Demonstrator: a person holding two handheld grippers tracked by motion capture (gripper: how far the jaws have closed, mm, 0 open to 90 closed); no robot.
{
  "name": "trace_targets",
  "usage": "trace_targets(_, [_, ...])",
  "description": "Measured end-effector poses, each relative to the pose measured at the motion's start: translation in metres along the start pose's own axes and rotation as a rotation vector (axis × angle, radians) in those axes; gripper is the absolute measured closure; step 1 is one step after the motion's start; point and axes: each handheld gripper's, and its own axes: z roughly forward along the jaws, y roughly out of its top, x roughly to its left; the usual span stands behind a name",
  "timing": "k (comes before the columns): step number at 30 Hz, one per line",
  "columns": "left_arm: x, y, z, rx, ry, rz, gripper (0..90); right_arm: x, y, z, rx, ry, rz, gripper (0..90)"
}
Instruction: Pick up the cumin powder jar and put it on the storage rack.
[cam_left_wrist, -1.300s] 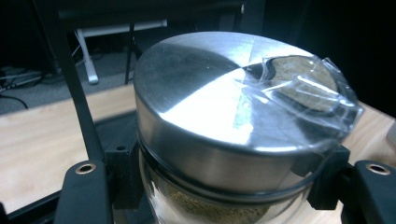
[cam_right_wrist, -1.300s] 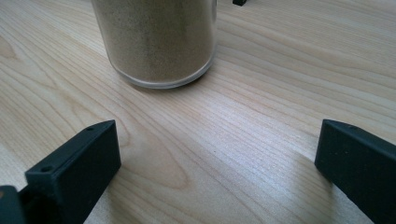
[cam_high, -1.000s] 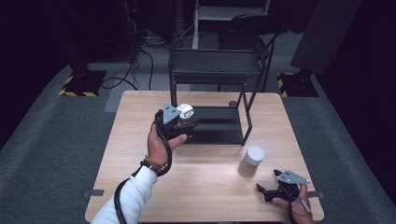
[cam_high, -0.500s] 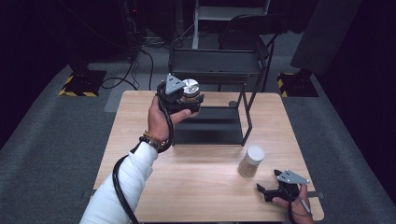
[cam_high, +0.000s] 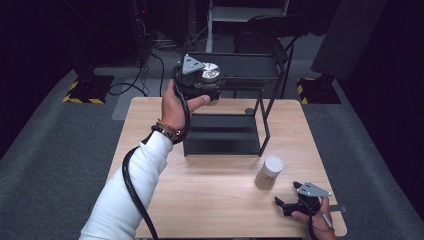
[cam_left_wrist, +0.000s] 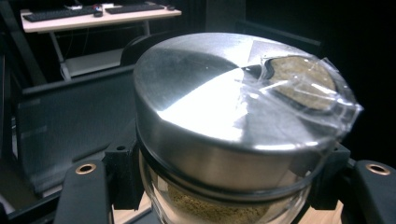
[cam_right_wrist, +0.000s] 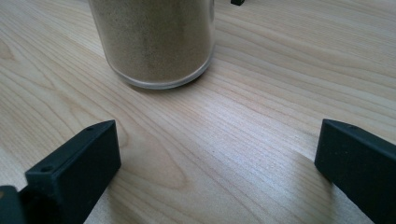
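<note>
right gripper (cam_high: 285, 206): resting low on near right corner of counter (cam_high: 215, 200), fingers spread, nothing between | second jar (cam_high: 268, 172): upright on counter just ahead of it, tan powder | black rack (cam_high: 235, 120): mid-counter, two tiers | left gripper (cam_high: 207, 92): raised by rack's top shelf, fingers pinching steel-lidded jar (cam_left_wrist: 233, 121) of powder

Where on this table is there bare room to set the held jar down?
The table's left side, beside the black rack, is bare, and so is the near strip in front of the rack. The near right corner is crowded by the second jar and the right gripper. The left gripper holds the metal-lidded jar.
</note>
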Motion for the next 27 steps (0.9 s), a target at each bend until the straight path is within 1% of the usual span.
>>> trace_targets(1, [0.000, 0.006, 0.002, -0.004, -0.002, 0.005, 30.9, 0.000, 0.000, 0.000, 0.000, 0.000, 0.000, 0.0])
trace_targets(2, [0.000, 0.006, 0.002, -0.004, -0.002, 0.005, 30.8, 0.000, 0.000, 0.000, 0.000, 0.000, 0.001, 0.0])
trace_targets(5, [0.001, 0.016, 0.005, -0.011, -0.003, 0.008, 30.8, 0.000, 0.000, 0.000, 0.000, 0.000, 0.001, 0.0])
trace_targets(7, [0.002, 0.019, 0.007, -0.025, 0.000, 0.013, 30.8, 0.000, 0.000, 0.000, 0.000, 0.000, 0.001, 0.0])
trace_targets(8, [0.002, 0.019, 0.007, -0.025, 0.000, 0.013, 30.8, 0.000, 0.000, 0.000, 0.000, 0.000, 0.001, 0.0])
trace_targets(9, [0.003, 0.022, 0.008, -0.023, 0.000, 0.017, 30.8, 0.000, 0.000, 0.000, 0.001, -0.001, 0.001, 0.0])
trace_targets(10, [0.005, 0.025, 0.010, -0.029, 0.000, 0.010, 30.9, 0.000, 0.000, 0.000, 0.001, -0.001, 0.001, 0.0])
trace_targets(13, [0.007, 0.032, 0.013, -0.036, 0.006, 0.013, 30.8, 0.000, 0.000, 0.000, 0.001, -0.002, 0.002, 0.0])
trace_targets(14, [0.009, 0.035, 0.016, -0.032, 0.004, 0.014, 30.8, 0.000, 0.000, 0.000, 0.001, -0.002, 0.003, 0.0])
trace_targets(15, [0.009, 0.035, 0.016, -0.032, 0.004, 0.014, 30.9, 0.000, 0.000, 0.000, 0.001, -0.003, 0.004, 0.0])
trace_targets(16, [0.009, 0.037, 0.019, -0.031, 0.009, 0.017, 30.9, 0.000, 0.000, 0.000, 0.001, -0.003, 0.004, 0.0])
trace_targets(17, [0.010, 0.042, 0.025, -0.028, 0.016, 0.023, 30.9, 0.001, 0.000, 0.000, 0.001, -0.004, 0.005, 0.0])
trace_targets(19, [0.011, 0.043, 0.027, -0.028, 0.016, 0.019, 30.9, 0.001, 0.000, 0.000, 0.001, -0.005, 0.006, 0.0])
trace_targets(20, [0.012, 0.047, 0.035, -0.031, 0.025, 0.028, 30.8, 0.001, 0.000, 0.000, 0.002, -0.006, 0.006, 0.0])
trace_targets(21, [0.012, 0.047, 0.035, -0.031, 0.025, 0.028, 30.8, 0.001, 0.000, 0.000, 0.002, -0.006, 0.006, 0.0])
trace_targets(22, [0.012, 0.050, 0.041, -0.031, 0.038, 0.038, 30.9, 0.001, 0.000, 0.000, 0.002, -0.007, 0.008, 0.0])
trace_targets(24, [0.013, 0.052, 0.044, -0.029, 0.040, 0.036, 30.8, 0.001, 0.001, 0.000, 0.002, -0.008, 0.008, 0.0])
trace_targets(26, [0.015, 0.056, 0.052, -0.034, 0.051, 0.035, 30.8, 0.002, 0.001, 0.000, 0.002, -0.009, 0.009, 0.0])
trace_targets(27, [0.015, 0.056, 0.052, -0.034, 0.051, 0.035, 30.8, 0.002, 0.001, 0.000, 0.002, -0.009, 0.009, 0.0])
